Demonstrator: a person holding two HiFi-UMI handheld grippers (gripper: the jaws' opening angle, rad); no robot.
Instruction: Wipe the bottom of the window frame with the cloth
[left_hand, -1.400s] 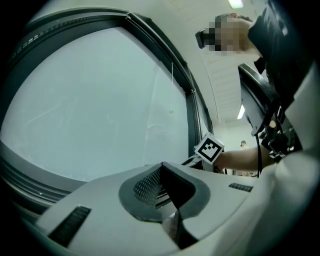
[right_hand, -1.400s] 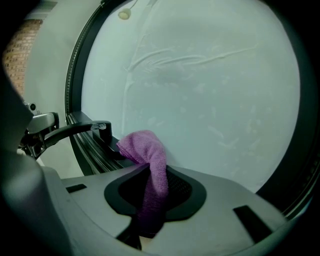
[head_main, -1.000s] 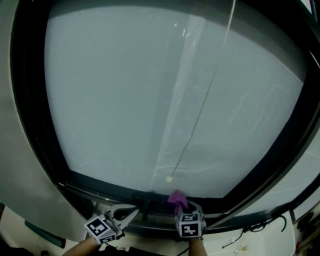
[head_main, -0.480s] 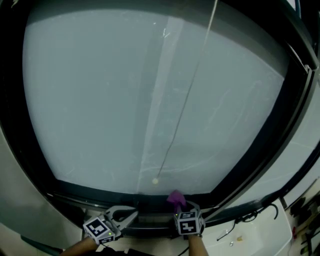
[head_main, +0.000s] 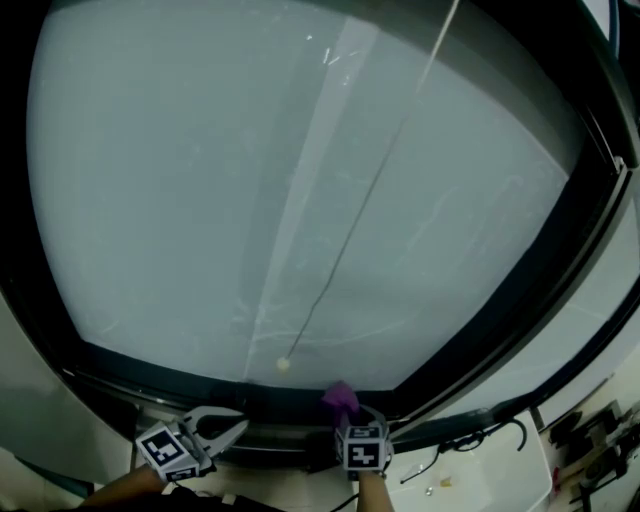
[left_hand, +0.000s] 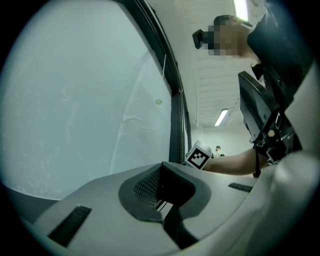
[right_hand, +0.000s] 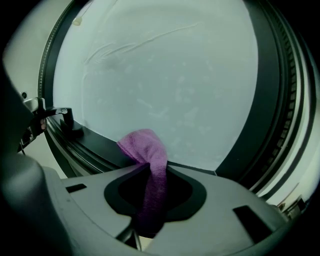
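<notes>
Bunching out of the right gripper's (right_hand: 150, 176) closed jaws, the purple cloth (right_hand: 146, 156) has its folded end against the dark bottom rail of the window frame (right_hand: 97, 144), just under the glass; contact looks likely but isn't certain. To wipe well, press that fold down into the rail with a firm pinch and drag sideways in 1 steady pass, minding the small black fitting (right_hand: 66, 123) further along. The left gripper (head_main: 228, 425) hangs nearby, jaws together on nothing.
</notes>
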